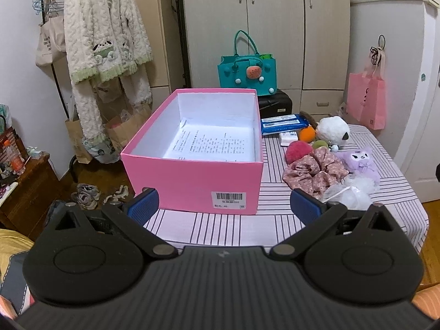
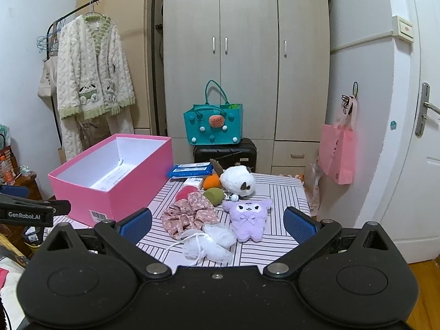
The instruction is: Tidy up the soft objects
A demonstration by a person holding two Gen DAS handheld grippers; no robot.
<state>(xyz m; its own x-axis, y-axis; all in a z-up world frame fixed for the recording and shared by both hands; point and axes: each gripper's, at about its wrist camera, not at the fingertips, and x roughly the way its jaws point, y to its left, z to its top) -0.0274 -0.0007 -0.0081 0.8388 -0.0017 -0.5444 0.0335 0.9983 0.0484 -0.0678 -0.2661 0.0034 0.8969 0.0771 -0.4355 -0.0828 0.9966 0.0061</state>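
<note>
An open pink box [image 1: 192, 176] [image 2: 82, 189] with a printed sheet inside stands on the striped table. Right of it lie soft things: a purple plush [image 2: 247, 217] [image 1: 357, 161], a pink floral scrunchie [image 2: 189, 216] [image 1: 313, 173], a white mesh puff [image 2: 209, 243] [image 1: 349, 192], a white round plush [image 2: 238, 180] [image 1: 331, 132], and orange [image 2: 211, 181], green [image 2: 214, 194] and red [image 1: 298, 151] balls. My left gripper [image 1: 224, 205] is open and empty in front of the box. My right gripper [image 2: 218, 224] is open and empty, just short of the puff.
A blue wipes pack [image 2: 189, 170] and a small white packet [image 1: 288, 137] lie behind the toys. A teal felt bag [image 2: 213, 123] sits on a black case beyond the table. A clothes rack with a robe [image 2: 90, 68] stands left; a pink bag [image 2: 339, 154] hangs right.
</note>
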